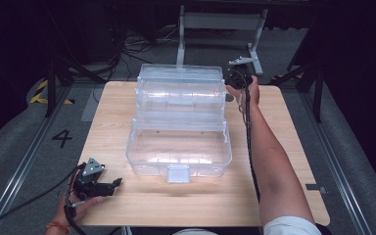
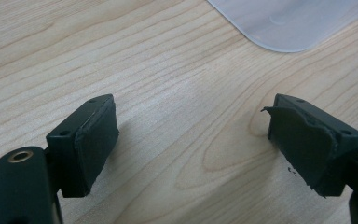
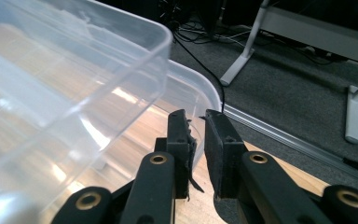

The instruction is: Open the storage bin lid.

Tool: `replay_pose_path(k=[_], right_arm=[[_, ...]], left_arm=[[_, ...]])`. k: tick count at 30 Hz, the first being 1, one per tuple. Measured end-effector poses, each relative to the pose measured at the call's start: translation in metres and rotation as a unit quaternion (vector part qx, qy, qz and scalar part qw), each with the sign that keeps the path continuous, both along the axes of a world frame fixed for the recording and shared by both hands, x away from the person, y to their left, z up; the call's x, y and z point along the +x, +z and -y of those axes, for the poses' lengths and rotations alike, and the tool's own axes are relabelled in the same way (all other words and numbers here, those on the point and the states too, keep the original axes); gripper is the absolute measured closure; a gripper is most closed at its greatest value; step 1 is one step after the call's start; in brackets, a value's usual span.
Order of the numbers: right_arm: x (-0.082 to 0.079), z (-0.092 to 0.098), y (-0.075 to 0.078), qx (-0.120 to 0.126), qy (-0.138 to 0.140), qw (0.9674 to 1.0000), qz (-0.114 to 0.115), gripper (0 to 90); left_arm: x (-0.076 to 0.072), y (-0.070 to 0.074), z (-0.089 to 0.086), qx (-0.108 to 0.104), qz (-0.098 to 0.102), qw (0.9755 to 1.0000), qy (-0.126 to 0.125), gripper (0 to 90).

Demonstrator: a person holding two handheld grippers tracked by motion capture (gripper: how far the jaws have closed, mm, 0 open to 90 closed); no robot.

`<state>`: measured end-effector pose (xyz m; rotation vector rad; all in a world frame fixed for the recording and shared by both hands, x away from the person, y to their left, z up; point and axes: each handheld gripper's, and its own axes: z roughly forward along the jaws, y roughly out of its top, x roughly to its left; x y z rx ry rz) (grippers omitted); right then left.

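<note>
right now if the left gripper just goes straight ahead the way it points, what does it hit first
Most likely the clear plastic box. The left gripper, jaws wide apart, points across bare wooden table toward the box's near corner, slightly off to one side, so it might only graze it.

You can read just one mark: a black number "4" [image 1: 62,138] on the grey floor [image 1: 14,147] left of the table, high view. Yellow-black hazard striping [image 1: 40,92] sits further back on that floor, no words on it. Nothing readable in your two gripper views.
</note>
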<state>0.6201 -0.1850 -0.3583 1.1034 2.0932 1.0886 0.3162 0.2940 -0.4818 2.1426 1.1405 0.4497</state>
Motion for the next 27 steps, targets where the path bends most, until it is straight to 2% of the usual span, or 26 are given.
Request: replay_pose_path(k=[5,14,27], right_arm=[[-0.008,0.001,0.008,-0.003,0.012,0.9999,0.006,78.3],[-0.035,0.013,0.022,-0.017,0.031,0.9992,0.019,74.9],[-0.069,0.034,0.025,-0.033,0.054,0.9977,0.025,71.6]], left_arm=[[0.000,0.000,0.000,0.000,0.000,1.0000,0.000,16.4],[0.000,0.000,0.000,0.001,0.000,1.0000,-0.001,16.5],[0.000,0.000,0.000,0.001,0.000,1.0000,-0.001,16.4]])
